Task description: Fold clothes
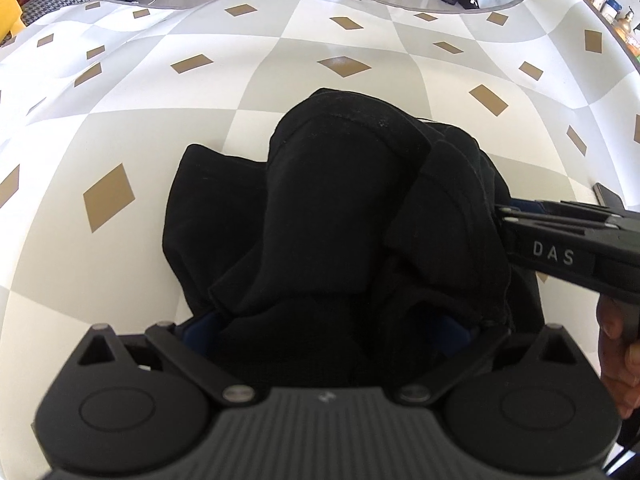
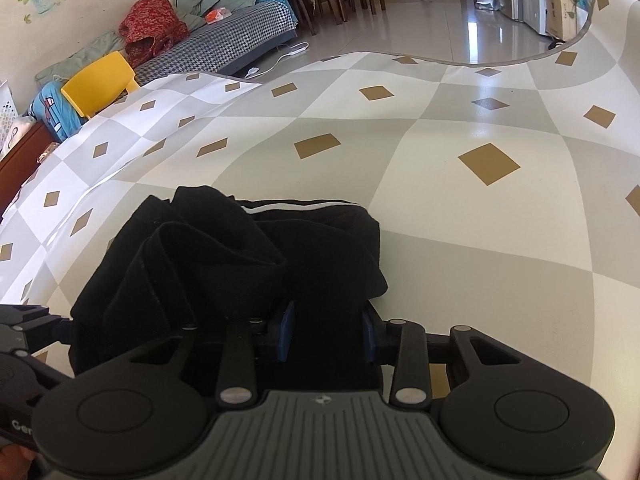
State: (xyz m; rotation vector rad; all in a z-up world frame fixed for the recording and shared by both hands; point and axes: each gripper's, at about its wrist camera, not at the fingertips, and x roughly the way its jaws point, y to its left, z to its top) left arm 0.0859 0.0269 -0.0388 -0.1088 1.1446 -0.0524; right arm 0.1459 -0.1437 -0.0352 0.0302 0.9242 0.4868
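A black garment (image 1: 332,200) lies bunched in thick folds on the checked tablecloth (image 1: 120,120), just in front of both grippers. In the right wrist view the garment (image 2: 248,264) shows a white stripe (image 2: 300,206) along its far edge. My left gripper (image 1: 328,328) stands wide, with cloth filling the gap between its blue pads and hiding the fingertips. My right gripper (image 2: 327,332) has its blue pads (image 2: 286,332) pressed on a fold of the same garment. From the left wrist view the right gripper (image 1: 506,216) comes in from the right onto the garment's edge. The left gripper (image 2: 60,324) shows at the left edge of the right wrist view.
The tablecloth (image 2: 440,220) with gold diamonds stretches far ahead to a curved edge (image 2: 460,62). A dark flat object (image 1: 608,196) lies at the right. Jars (image 1: 616,12) line the far right edge. A hand (image 1: 616,352) holds the right gripper. A sofa (image 2: 224,40) and yellow chair (image 2: 100,80) stand beyond.
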